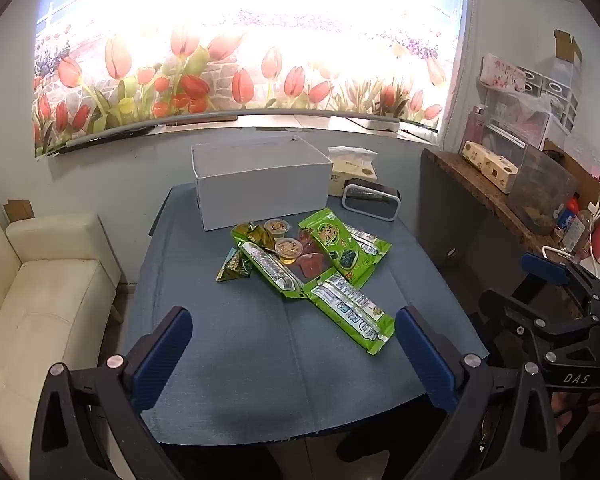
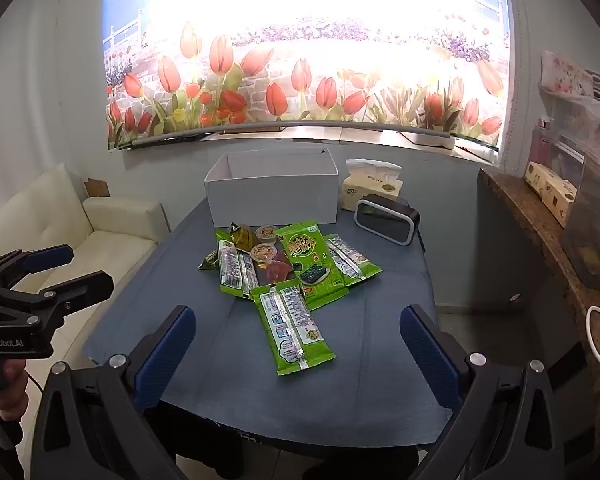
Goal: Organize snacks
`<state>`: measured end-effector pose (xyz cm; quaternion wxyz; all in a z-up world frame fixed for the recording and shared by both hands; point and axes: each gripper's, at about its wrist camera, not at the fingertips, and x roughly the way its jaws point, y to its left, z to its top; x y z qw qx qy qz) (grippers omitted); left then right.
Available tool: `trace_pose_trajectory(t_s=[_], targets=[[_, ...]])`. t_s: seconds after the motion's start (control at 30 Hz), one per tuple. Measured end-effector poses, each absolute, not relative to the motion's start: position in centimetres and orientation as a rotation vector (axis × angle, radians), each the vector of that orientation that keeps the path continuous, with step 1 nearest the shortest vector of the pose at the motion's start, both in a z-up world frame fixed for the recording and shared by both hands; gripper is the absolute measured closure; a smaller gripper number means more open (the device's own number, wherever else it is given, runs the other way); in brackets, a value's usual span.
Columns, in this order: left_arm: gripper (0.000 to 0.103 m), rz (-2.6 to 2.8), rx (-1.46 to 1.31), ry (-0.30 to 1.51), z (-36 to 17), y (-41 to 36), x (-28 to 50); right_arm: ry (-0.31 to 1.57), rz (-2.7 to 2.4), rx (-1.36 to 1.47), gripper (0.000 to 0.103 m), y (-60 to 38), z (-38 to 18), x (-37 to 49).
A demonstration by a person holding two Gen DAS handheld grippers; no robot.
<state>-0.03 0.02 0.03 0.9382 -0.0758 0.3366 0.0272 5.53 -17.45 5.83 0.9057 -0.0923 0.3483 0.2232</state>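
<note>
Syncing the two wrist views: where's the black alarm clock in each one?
Left wrist: the black alarm clock sits right of centre at the table's far edge, right of the white box, in front of the tissue pack.
Right wrist: the clock is again right of centre, right of the box, below the tissue pack.
Shared landmark: the white box.

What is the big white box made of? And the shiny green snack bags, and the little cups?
The white box looks like matte cardboard: flat thin walls, sharp folded corners, no shine. The green snack bags look like glossy plastic film or foil: they glint and have crimped, sealed seams. The little cups seem to be clear plastic, since amber filling shows through the sides; their printed lids could be foil or film, hard to tell.
</note>
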Motion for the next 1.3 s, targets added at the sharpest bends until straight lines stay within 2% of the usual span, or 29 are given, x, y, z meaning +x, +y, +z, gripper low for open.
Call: trace_pose_trajectory(t_s=[1.3], targets=[[0.0,0.053,-0.126,0.69,0.5,-0.4,-0.2,0.719,0.465,-0.202,0.0,-16.9,6.0,5.2]])
